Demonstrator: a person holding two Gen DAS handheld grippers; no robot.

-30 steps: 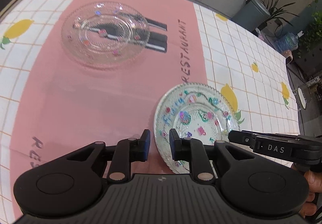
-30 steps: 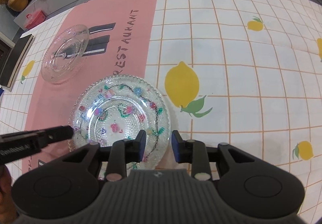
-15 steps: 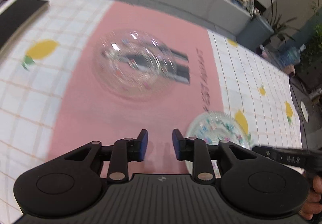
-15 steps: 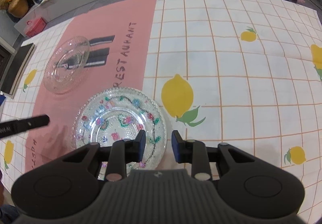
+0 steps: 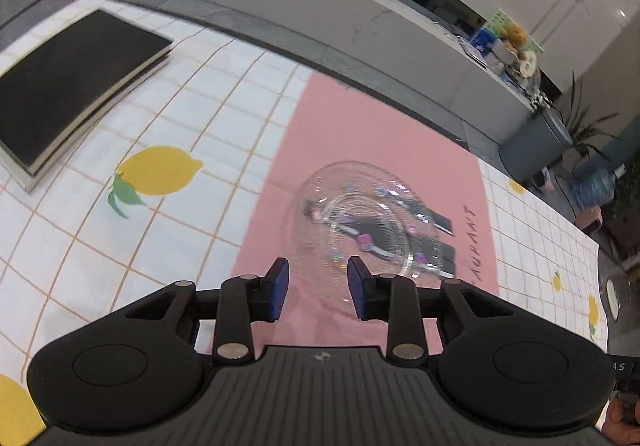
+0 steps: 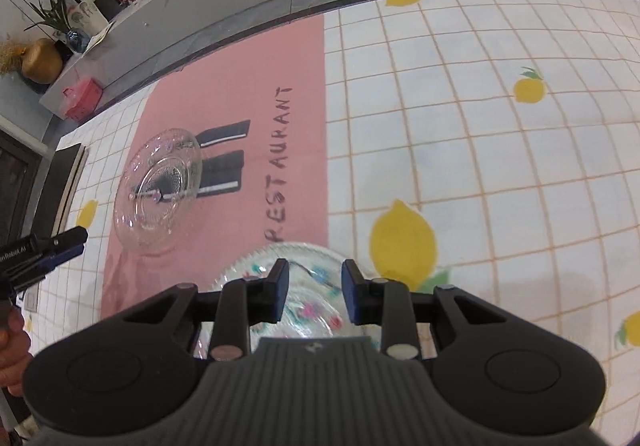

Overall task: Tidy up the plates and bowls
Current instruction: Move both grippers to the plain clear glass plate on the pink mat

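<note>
Your left gripper (image 5: pixel 318 288) has swung from the floral plate (image 6: pixel 308 310) to the clear glass plate (image 5: pixel 352 226), jaws just widening, empty. Your right gripper (image 6: pixel 314 296) hovers unclenched over the floral plate. Slick glass rims could slip.

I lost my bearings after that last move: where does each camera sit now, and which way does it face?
Left wrist: on the left gripper, jaws open and just widened, empty; looks down at the clear glass plate on the pink mat.
Right wrist: on the right gripper, jaws apart, over the flower-painted glass plate; a hand shows at left.
Shared: the clear plate.
</note>
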